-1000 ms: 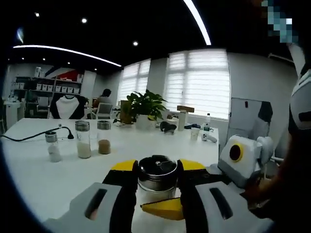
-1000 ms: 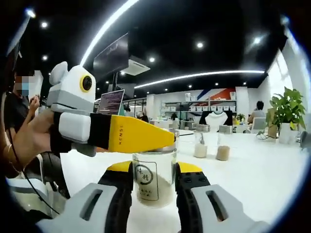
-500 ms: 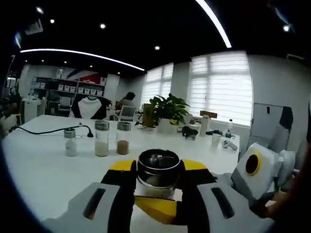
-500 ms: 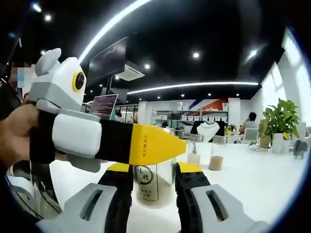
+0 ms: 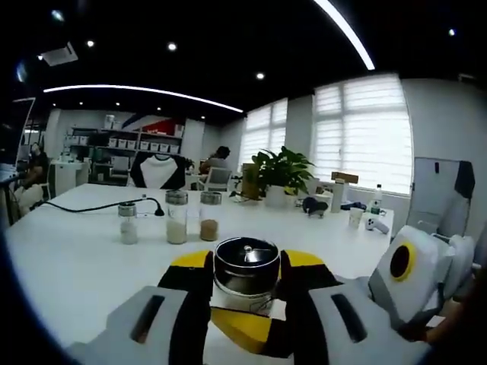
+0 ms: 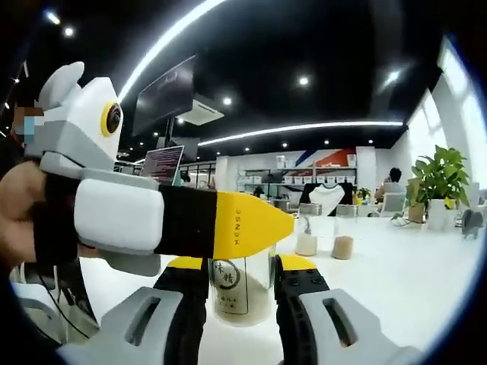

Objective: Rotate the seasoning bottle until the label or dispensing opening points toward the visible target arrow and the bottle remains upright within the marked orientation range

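Note:
The seasoning bottle (image 6: pixel 242 293) is a clear glass jar with white powder, a metal lid (image 5: pixel 245 260) and a small label (image 6: pixel 226 277) that faces the right gripper view. It stands upright above the white table (image 5: pixel 68 266). My left gripper (image 5: pixel 245 280) is shut on the lid from the side. My right gripper (image 6: pixel 242 268) is shut on the glass body. In the right gripper view the left gripper's yellow fingers (image 6: pixel 255 225) come in from the left across the top of the bottle. In the left gripper view the right gripper's yellow fingers (image 5: pixel 242 331) lie below the lid.
Three small seasoning jars (image 5: pixel 176 217) stand in a row further back on the table, with a black cable (image 5: pixel 84 207) behind them. A potted plant (image 5: pixel 280 173) and small items sit at the far end. A person's hand (image 6: pixel 21 222) holds the left gripper.
Both views have swung a little, so the background jars sit further right in the left gripper view. The left gripper looms larger in the right gripper view. Both grips on the bottle hold.

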The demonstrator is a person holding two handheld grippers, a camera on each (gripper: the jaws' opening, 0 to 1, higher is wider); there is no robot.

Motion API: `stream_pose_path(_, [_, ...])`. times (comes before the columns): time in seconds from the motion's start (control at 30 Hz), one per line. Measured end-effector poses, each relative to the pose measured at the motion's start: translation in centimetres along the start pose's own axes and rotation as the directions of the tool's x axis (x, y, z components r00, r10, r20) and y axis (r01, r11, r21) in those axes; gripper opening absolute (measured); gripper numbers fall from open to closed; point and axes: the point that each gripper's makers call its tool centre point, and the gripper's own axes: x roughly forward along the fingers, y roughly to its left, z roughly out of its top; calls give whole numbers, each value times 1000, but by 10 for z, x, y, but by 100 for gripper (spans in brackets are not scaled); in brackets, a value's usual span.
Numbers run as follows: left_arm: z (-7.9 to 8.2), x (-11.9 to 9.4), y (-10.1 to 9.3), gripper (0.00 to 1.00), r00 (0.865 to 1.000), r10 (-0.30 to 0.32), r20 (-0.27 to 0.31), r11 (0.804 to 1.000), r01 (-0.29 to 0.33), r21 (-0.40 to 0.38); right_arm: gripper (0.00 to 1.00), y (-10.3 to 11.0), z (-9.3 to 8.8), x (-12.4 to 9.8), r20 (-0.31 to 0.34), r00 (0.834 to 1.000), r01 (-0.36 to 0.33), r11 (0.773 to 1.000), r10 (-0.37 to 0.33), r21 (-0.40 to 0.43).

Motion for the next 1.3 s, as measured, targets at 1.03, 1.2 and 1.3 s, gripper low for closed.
stream_pose_path(1.03, [-4,7,2,36,999,-37,30,999,37,13,34,-6,-6,-3,-41,999,-19,1000,19,10])
stream_pose_path(1.2, [1,6,15,36,999,-17,41,1000,16,23,37,-5,-7,-4,-50,998,-31,999,32,25])
stream_pose_path(1.3, [3,5,23,36,999,-2,47,1000,1,23,40,-5,-10,-5,-60,998,-35,999,37,33])
